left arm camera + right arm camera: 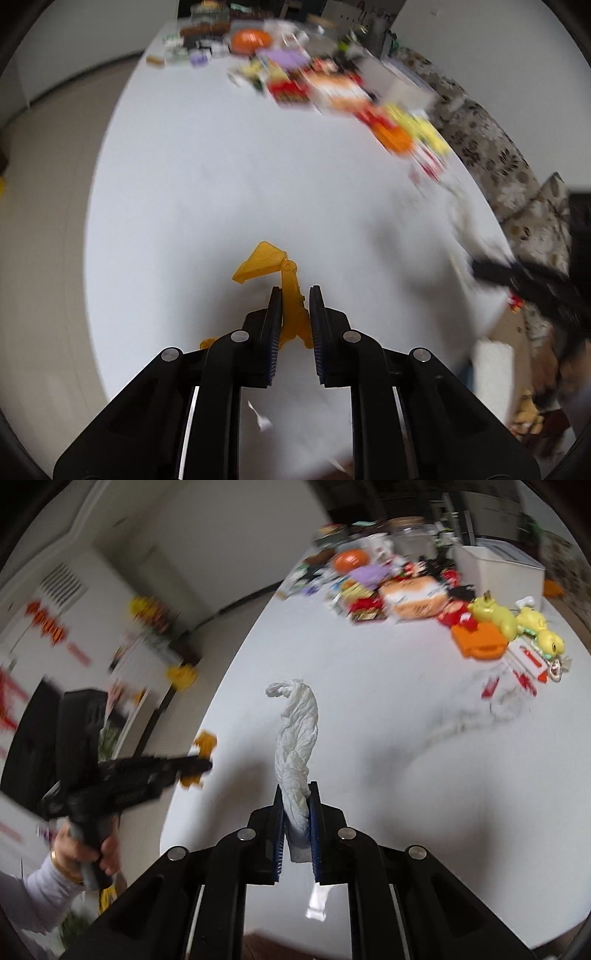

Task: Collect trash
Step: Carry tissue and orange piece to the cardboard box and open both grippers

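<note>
**Both grippers loaded above the white bench**

Right gripper [296,794]: clenched on twisted white tissue [298,734], pinched between the fingers [314,812], rising beyond the tips.

Left gripper [294,299]: clamped on yellow toy excavator arm [291,295], bucket past the fingertips, over the bench [221,166].

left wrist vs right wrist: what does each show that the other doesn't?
Left wrist only: left tongs shut on a yellow toy excavator arm, and a floral sofa beyond the table.

Right wrist only: right tongs shut on a twisted white tissue, and the person's left hand on the other handle.

Both: the white table and the blurred pile of toys and packets at its far end.
</note>
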Action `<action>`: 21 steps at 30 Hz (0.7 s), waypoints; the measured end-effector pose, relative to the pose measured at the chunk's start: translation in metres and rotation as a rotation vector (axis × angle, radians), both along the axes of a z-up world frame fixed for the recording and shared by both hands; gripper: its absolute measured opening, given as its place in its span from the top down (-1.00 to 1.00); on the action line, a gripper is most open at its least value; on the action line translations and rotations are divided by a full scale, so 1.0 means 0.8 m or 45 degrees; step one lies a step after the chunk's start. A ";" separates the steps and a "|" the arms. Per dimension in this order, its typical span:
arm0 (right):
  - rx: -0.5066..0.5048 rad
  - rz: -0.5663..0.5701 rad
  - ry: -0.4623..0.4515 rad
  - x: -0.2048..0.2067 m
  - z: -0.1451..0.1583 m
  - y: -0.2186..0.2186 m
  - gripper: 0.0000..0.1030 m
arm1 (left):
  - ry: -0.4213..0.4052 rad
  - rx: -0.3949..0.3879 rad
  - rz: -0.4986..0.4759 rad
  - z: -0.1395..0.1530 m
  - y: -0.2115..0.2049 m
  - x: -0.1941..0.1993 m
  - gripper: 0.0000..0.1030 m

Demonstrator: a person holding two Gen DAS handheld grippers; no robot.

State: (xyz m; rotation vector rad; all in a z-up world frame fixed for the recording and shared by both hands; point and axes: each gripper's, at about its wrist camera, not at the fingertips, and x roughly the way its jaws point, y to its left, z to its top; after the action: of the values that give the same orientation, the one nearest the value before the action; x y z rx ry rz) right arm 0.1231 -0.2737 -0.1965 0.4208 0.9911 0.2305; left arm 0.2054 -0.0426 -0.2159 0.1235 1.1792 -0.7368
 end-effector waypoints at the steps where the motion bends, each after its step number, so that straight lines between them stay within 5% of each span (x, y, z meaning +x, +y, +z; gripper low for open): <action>1: 0.000 0.040 0.011 -0.018 -0.003 0.000 0.78 | 0.005 0.017 -0.002 -0.003 0.001 -0.028 0.71; 4: 0.010 0.142 0.065 -0.073 -0.017 -0.001 0.78 | 0.136 0.019 0.005 -0.029 -0.002 -0.126 0.71; 10: -0.035 0.238 0.220 -0.183 -0.076 -0.009 0.78 | 0.283 0.074 -0.069 -0.104 -0.035 -0.239 0.71; 19: -0.260 0.186 0.494 -0.250 -0.301 -0.023 0.78 | 0.545 0.202 -0.042 -0.339 -0.088 -0.294 0.71; 21: -0.380 0.155 0.547 -0.249 -0.359 -0.023 0.49 | 0.575 0.312 -0.015 -0.405 -0.099 -0.299 0.27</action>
State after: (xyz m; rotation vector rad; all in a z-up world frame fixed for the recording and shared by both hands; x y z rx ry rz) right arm -0.0763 -0.2922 -0.4833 0.1354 1.4519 0.0986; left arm -0.0338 -0.1216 -0.5400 0.1735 1.7006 -0.6451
